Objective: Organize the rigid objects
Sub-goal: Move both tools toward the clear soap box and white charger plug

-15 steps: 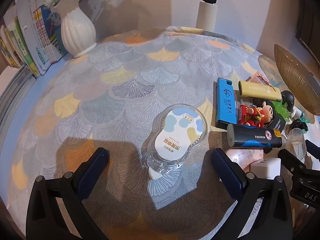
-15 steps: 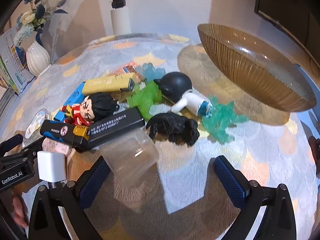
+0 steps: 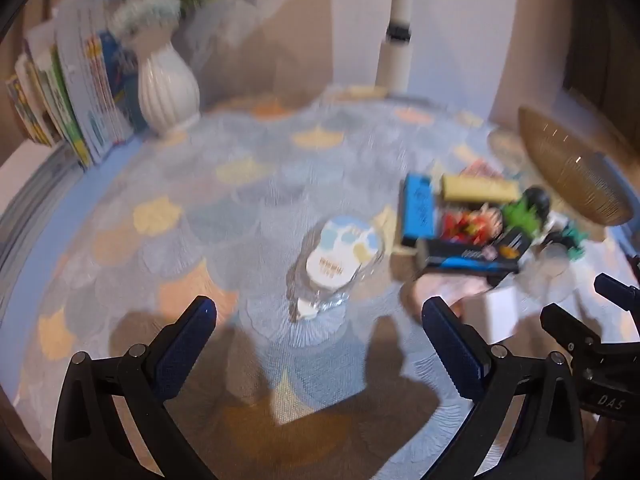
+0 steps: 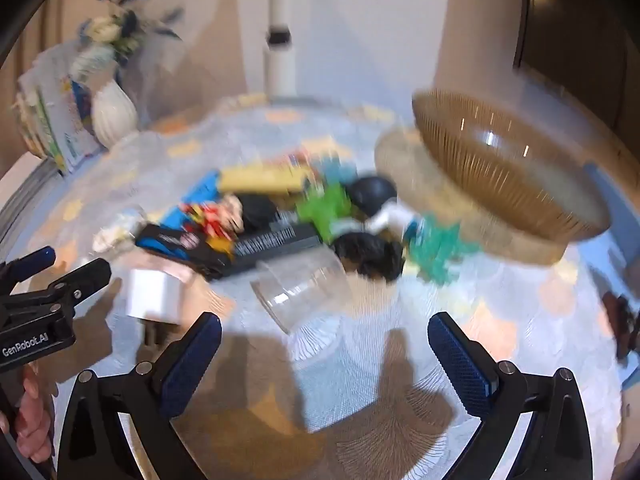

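Both now views are blurred by motion. My left gripper (image 3: 320,328) is open and empty, a little short of a clear plastic case with a blue-and-white label (image 3: 340,260) lying on the patterned cloth. My right gripper (image 4: 324,344) is open and empty, just short of a clear plastic cup (image 4: 304,288) lying on its side. Behind the cup is a pile: a black lighter (image 4: 224,248), a red cartoon figure (image 4: 212,216), a yellow bar (image 4: 260,180), green toys (image 4: 324,208), a black figure (image 4: 368,256), a white cube (image 4: 154,294).
An amber ribbed bowl (image 4: 512,176) stands at the right. A white vase (image 3: 168,88) and upright books (image 3: 72,100) are at the back left. A white pole (image 3: 400,20) rises behind the table. The left gripper also shows in the right wrist view (image 4: 48,280).
Both cameras have pulled back and tilted up, so the objects sit farther from the fingers. The views have gone blurred. Both grippers remain open.
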